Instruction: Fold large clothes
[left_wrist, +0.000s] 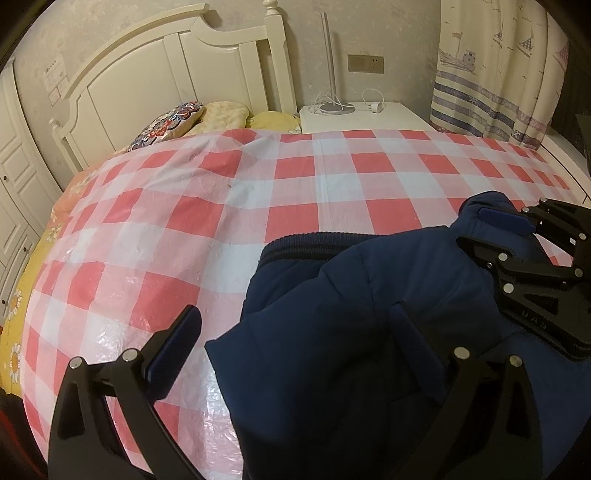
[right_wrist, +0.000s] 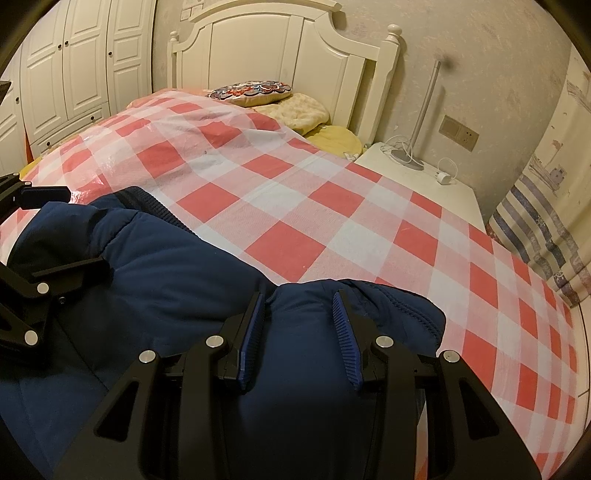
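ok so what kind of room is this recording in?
A bedroom, almost certainly: a bed with a white headboard and pillows, a nightstand beside it, and a white wardrobe along the wall.

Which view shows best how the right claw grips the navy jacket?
The right wrist view: both pads pinch a jacket fold between them. The left wrist view shows that right claw only sideways at the frame edge.
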